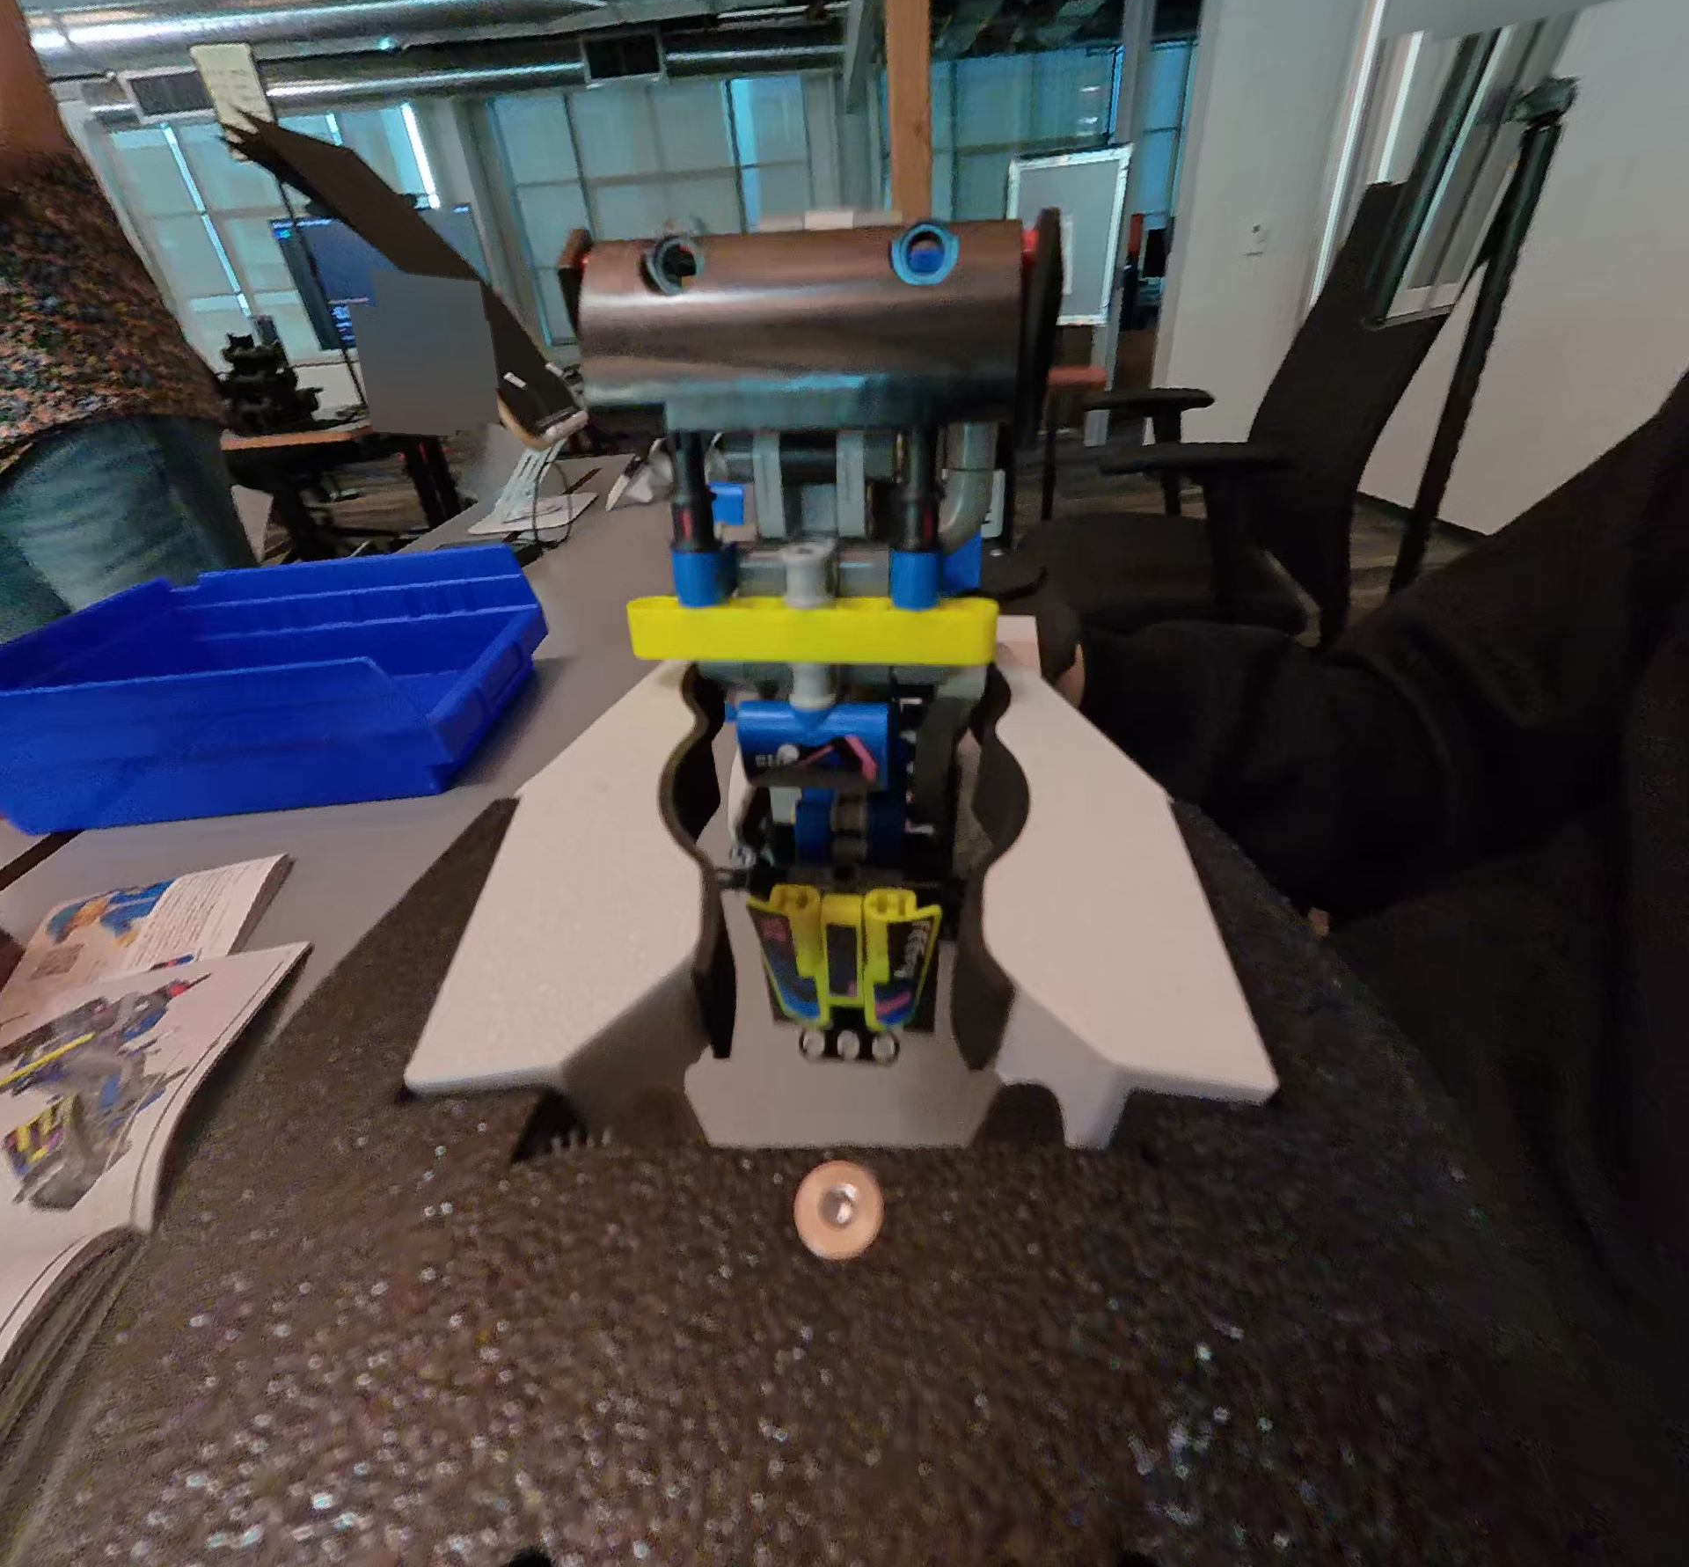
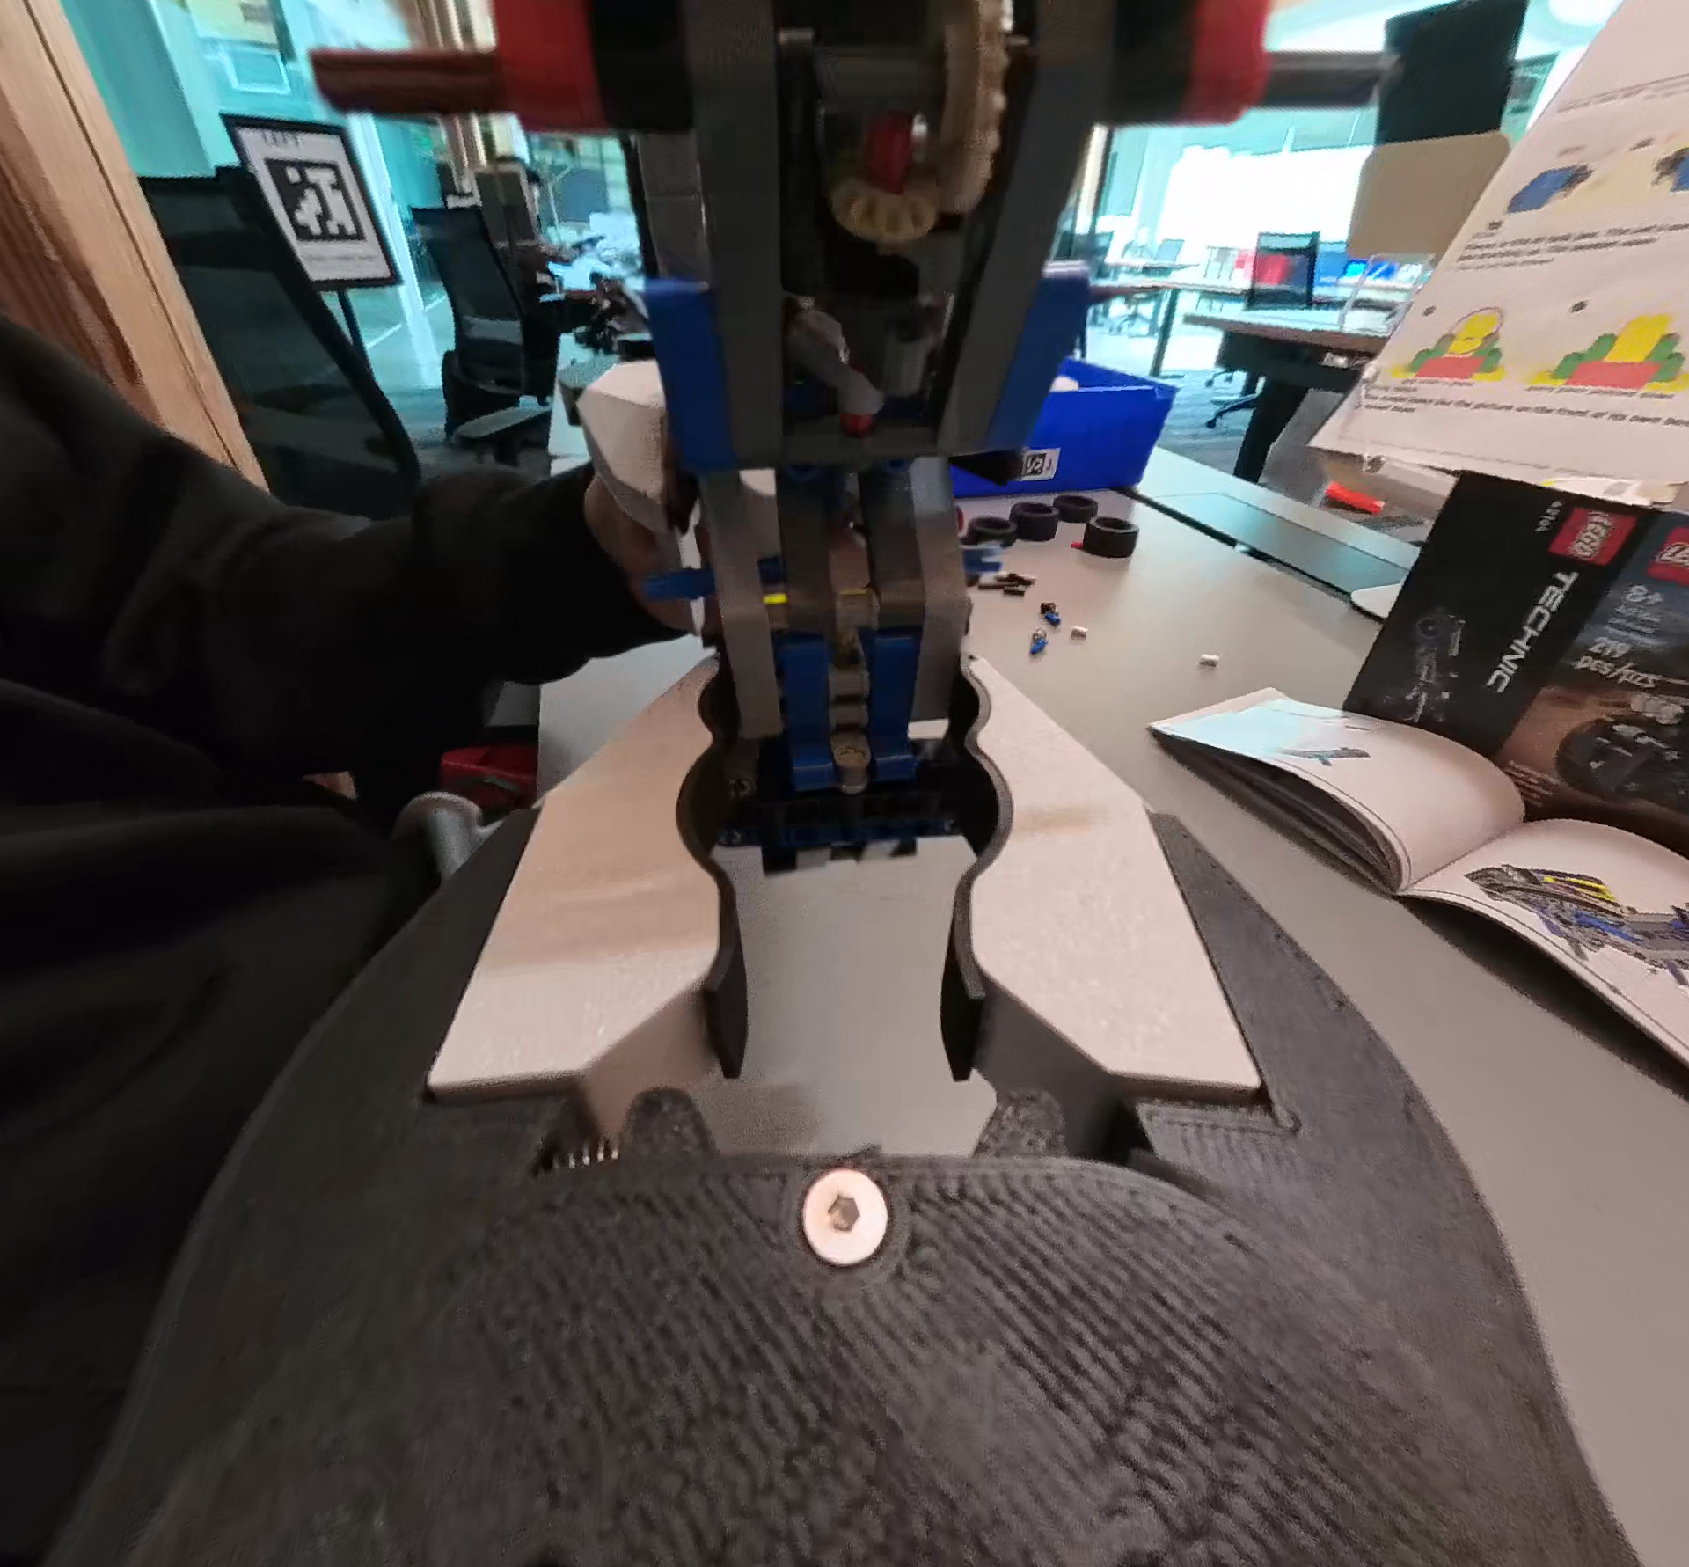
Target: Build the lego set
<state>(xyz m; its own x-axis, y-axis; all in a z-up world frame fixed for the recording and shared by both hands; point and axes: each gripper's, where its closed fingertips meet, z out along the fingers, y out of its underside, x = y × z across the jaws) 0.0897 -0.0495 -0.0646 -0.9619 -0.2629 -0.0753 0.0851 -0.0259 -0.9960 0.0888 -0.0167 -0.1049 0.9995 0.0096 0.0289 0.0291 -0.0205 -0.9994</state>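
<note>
My left gripper (image 1: pixel 845 801) is clamped on the nose of a half-built brick toy car (image 1: pixel 827 572), and my right gripper (image 2: pixel 841 755) is clamped on the same car's blue and grey frame, so it hangs between the two above the grey table (image 2: pixel 1188 609). It looks light and stiff but snap-fit and fragile, so I'd grip the solid frame, not the yellow beam (image 1: pixel 812 629) at twelve o'clock. Blue bin (image 1: pixel 265 682) at ten o'clock, open booklet (image 2: pixel 1426 828) at three.
</note>
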